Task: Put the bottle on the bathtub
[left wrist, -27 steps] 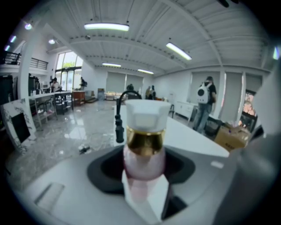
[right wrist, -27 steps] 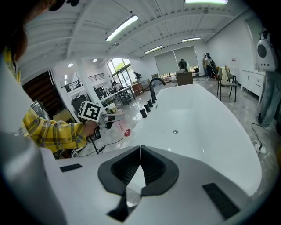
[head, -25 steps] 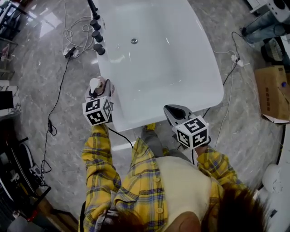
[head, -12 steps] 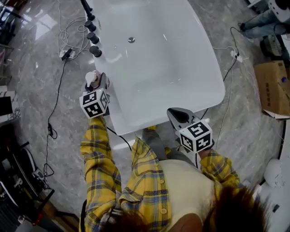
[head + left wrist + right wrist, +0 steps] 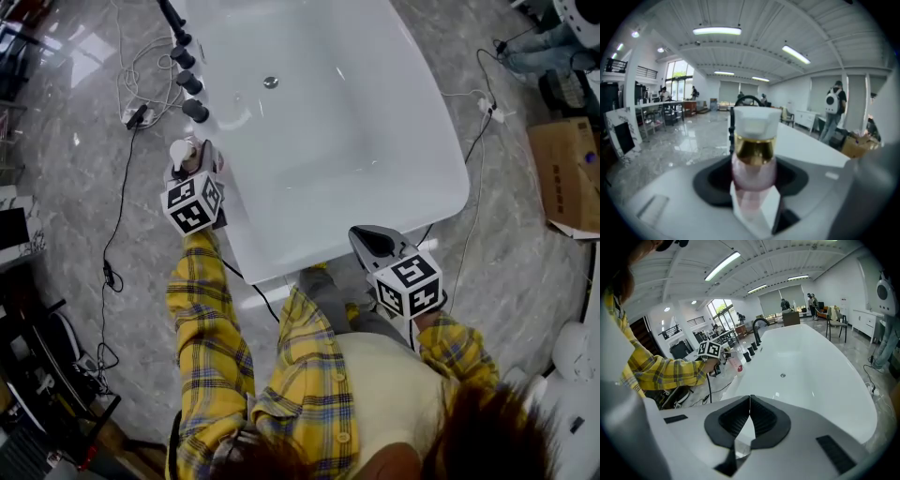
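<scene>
Head view: left gripper (image 5: 190, 163) pinches bottle (image 5: 178, 150) by white bathtub (image 5: 375, 141); right gripper (image 5: 367, 242) jaws together; marble floor (image 5: 75, 141).

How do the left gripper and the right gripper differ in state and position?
The left gripper is closed on a pink bottle; the right gripper is shut with nothing between its jaws. The left gripper is by the left rim of the bathtub; the right gripper is at its near end. Both carry a marker cube.
</scene>
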